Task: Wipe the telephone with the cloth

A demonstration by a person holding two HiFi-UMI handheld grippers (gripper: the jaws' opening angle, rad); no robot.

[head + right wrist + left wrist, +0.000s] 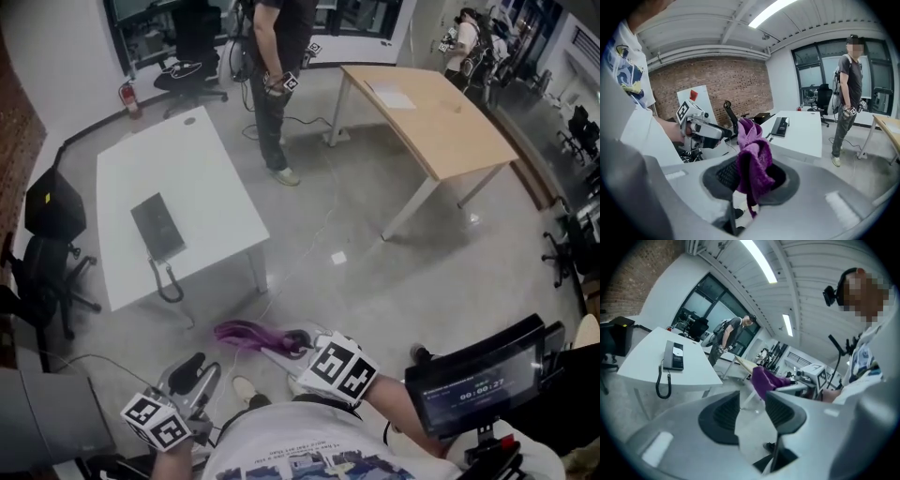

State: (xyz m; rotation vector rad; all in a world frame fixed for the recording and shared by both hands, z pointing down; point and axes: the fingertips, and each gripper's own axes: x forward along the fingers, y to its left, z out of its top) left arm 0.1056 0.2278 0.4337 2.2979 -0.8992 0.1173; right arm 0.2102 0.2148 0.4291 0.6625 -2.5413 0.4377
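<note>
The right hand-held gripper point(751, 177) is clenched on the purple cloth point(752, 157), which is bunched between the pads and stands up above them. The left hand-held gripper point(752, 411) is released: its jaws are held apart, and only the floor point(750, 432) is seen between them. In the head view, both hand-held grippers are held at the lower edge of the frame, above the floor and well apart from the white bench point(211, 187) in the upper left. The telephone point(157, 227) is laid flat near the lower edge of that bench, and its coiled cord point(169, 281) is hung over the edge. A wooden table point(441, 117) is located at the upper right. A person point(277, 56) is seen standing at the top centre.
</note>
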